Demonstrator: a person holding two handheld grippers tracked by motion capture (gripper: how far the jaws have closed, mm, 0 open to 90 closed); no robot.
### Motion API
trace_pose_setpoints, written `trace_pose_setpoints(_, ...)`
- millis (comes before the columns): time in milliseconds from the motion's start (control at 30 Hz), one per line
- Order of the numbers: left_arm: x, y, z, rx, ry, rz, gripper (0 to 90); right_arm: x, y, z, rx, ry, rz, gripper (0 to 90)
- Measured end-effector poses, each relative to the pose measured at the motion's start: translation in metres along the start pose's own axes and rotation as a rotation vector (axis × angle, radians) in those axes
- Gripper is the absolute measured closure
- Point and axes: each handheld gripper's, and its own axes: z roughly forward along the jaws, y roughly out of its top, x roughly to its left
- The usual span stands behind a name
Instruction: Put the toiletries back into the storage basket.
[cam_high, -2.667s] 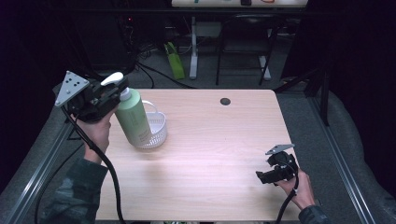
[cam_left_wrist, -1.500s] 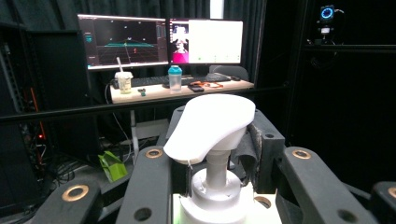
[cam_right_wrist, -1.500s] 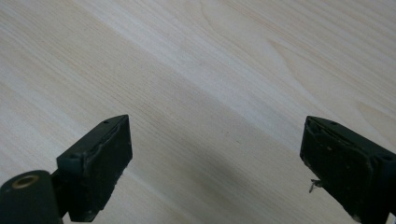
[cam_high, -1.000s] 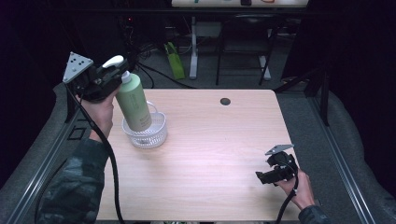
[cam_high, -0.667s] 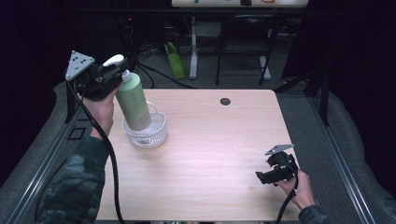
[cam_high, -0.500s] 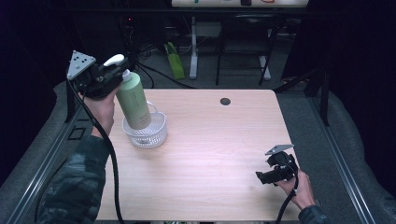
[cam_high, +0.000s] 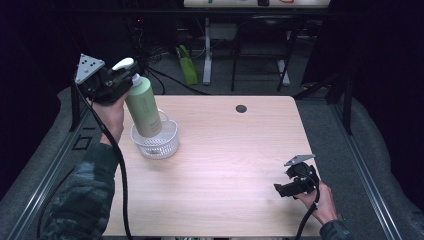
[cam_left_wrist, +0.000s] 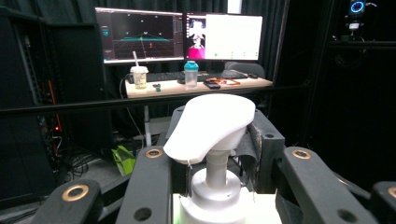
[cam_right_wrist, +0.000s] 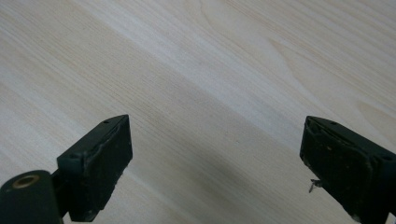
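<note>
A pale green pump bottle (cam_high: 143, 106) with a white pump head (cam_left_wrist: 212, 123) stands tilted in a small white mesh basket (cam_high: 156, 142) at the table's left. My left gripper (cam_high: 120, 80) is shut on the bottle's neck just under the pump, with black jaws on both sides of it in the left gripper view. My right gripper (cam_high: 280, 190) rests low over the table's front right corner, its jaws wide open above bare wood (cam_right_wrist: 210, 93) with nothing between them.
A small black round grommet (cam_high: 241, 108) sits near the table's far edge. Behind the table stand desk legs, cables and a green object (cam_high: 188, 71) on the floor. Monitors (cam_left_wrist: 180, 32) and cups show on a desk beyond.
The left gripper has swung the bottle more upright and shifted it slightly back and left, with its base down in the basket. The right gripper has stayed put.
</note>
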Motion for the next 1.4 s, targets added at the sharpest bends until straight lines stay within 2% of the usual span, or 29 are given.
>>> trace_pose_setpoints(500,0.004,-0.011,0.009,0.005,0.008,-0.013,66.4,0.000,0.000,0.000,0.001,0.000,0.000,8.6)
trace_pose_setpoints(733,0.004,-0.015,0.011,0.006,0.009,-0.004,66.4,0.000,0.000,0.000,0.001,0.000,0.000,8.7)
trace_pose_setpoints(1400,0.005,-0.037,0.017,0.026,0.019,-0.009,66.4,0.000,0.000,0.000,0.001,0.003,0.002,8.7)
